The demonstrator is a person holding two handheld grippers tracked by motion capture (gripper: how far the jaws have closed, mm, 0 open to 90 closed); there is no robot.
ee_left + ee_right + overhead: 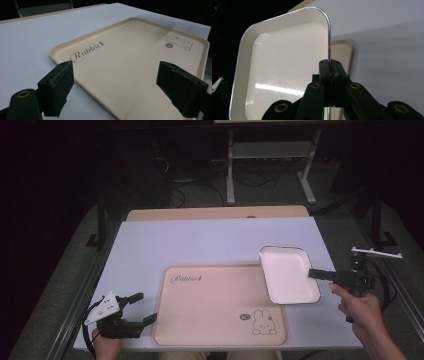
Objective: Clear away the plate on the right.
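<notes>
1 glossy white sq. dish (287, 274) rim clamped in right gripper (314, 273); left gripper (139, 308) spread wide.

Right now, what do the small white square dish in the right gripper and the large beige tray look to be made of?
White square dish: probably enamelled metal or glossy melamine; it shows sharp light reflections and a thin dark rim. Beige rabbit-print tray: likely matte plastic; even, dull surface, moulded raised edge, printed lettering. Right gripper is clamped on the dish rim.
</notes>
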